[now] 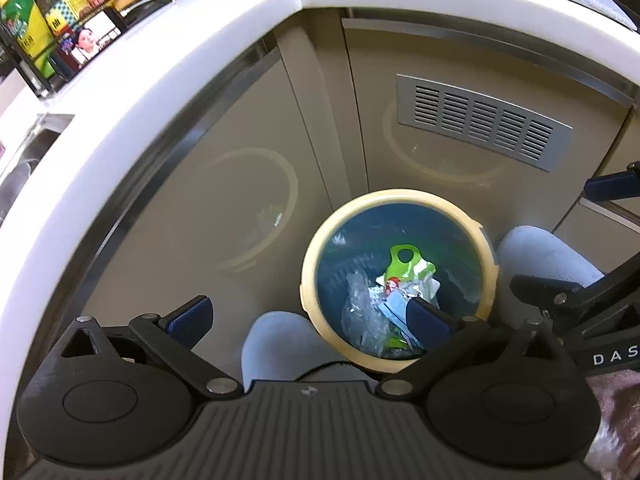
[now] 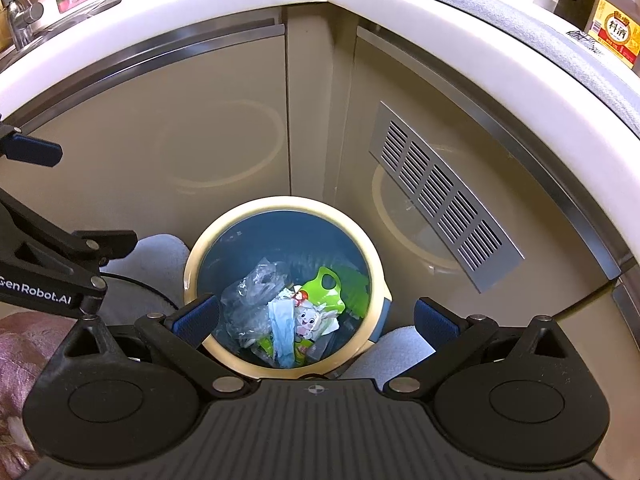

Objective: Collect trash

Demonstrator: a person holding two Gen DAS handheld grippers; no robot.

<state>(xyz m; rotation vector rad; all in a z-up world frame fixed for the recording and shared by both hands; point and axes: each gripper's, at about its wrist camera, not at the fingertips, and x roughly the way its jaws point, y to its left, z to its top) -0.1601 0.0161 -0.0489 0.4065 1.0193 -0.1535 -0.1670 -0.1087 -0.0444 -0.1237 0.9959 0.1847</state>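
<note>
My left gripper [image 1: 308,316] and right gripper [image 2: 316,316] both hang spread wide, holding nothing, above the trash bin [image 2: 208,236] on the floor between my slippers [image 1: 276,344]. Inside lie a green wrapper [image 2: 324,290], clear plastic [image 2: 252,296] and a blue mask [image 2: 280,328]. Beyond stand beige cabinet doors with a vent grille [image 2: 440,204], under the white table [image 2: 120,32] edge.

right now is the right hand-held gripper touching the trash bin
Cannot tell. In the right wrist view the open right hand-held gripper straddles the trash bin; its left finger overlaps the rim, but hovering above would look the same.
</note>
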